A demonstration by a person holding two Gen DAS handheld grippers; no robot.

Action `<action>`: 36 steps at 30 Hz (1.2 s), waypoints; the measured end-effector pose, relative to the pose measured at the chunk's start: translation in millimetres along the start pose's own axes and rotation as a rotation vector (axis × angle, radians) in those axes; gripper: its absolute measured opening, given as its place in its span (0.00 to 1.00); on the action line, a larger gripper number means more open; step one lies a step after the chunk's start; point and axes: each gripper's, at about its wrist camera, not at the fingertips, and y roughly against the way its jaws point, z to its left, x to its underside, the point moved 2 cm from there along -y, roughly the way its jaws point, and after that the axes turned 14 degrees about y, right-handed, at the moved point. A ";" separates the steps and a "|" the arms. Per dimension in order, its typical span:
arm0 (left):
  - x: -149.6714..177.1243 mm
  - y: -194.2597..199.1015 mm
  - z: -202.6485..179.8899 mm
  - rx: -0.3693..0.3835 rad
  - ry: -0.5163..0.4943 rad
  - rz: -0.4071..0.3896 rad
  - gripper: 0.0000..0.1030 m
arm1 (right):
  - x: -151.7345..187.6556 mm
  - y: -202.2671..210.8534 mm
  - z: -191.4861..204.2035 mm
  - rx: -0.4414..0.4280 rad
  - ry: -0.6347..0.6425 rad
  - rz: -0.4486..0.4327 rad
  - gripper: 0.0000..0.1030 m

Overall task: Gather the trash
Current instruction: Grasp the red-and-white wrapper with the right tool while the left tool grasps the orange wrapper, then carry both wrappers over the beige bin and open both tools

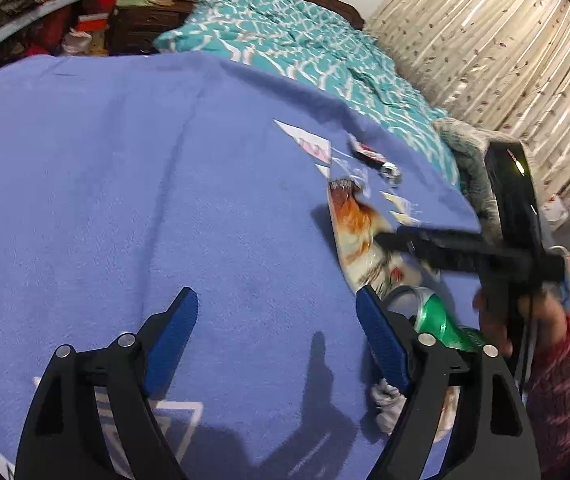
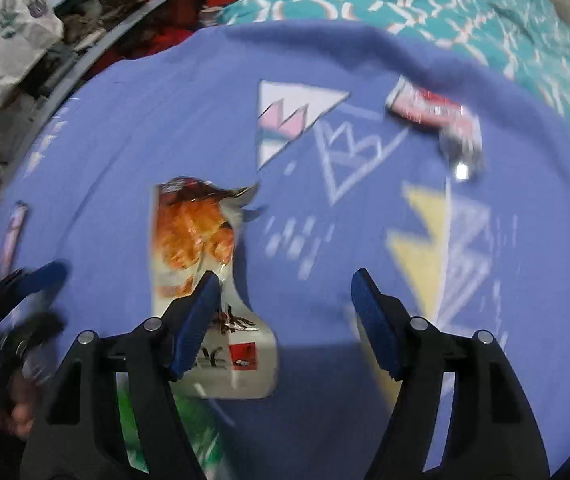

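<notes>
Surface: blue blanket (image 1: 125,184) spread over a bed; teal patterned quilt (image 1: 285,36) lies beyond it.
Left tool (image 1: 277,328): fingers spread wide, holding nothing, poised low over bare blanket, left of the litter.
Trash, near edge: crushed green can (image 1: 439,320) just beside the left tool's right finger; a crumpled white wad (image 1: 385,404) lies under that finger's base.
Trash, centre: empty snack packet (image 2: 193,248), orange picture on white, lying flat on the blanket.
Trash, far right: red and white wrapper (image 2: 433,112) well apart from the packet, near the quilt; blurred, make unreadable.
Right tool (image 2: 285,300): fingers spread, empty; its left finger overlaps the packet's lower half in the wrist view. Contact cannot be told.
Step in hand: judged to be the approach to the snack packet; nothing gathered by either tool at present.
Next move calls for: shifting the right tool leftward so both fingers straddle the packet's edge, then closing; thin film may slip or drag the blanket.
Receptacle: none visible.
</notes>
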 end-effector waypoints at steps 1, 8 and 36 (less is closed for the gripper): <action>-2.0 -1.2 -2.4 0.018 -0.001 0.019 0.70 | 5.3 8.3 -4.4 -0.016 -0.023 -0.023 0.61; -38.1 -22.5 -36.9 0.081 -0.059 0.130 0.64 | 8.7 39.6 -103.5 -0.043 -0.373 -0.247 0.62; -62.9 -68.5 -30.6 0.143 -0.037 0.144 0.12 | 5.7 -0.9 -115.6 0.051 -0.434 -0.290 0.12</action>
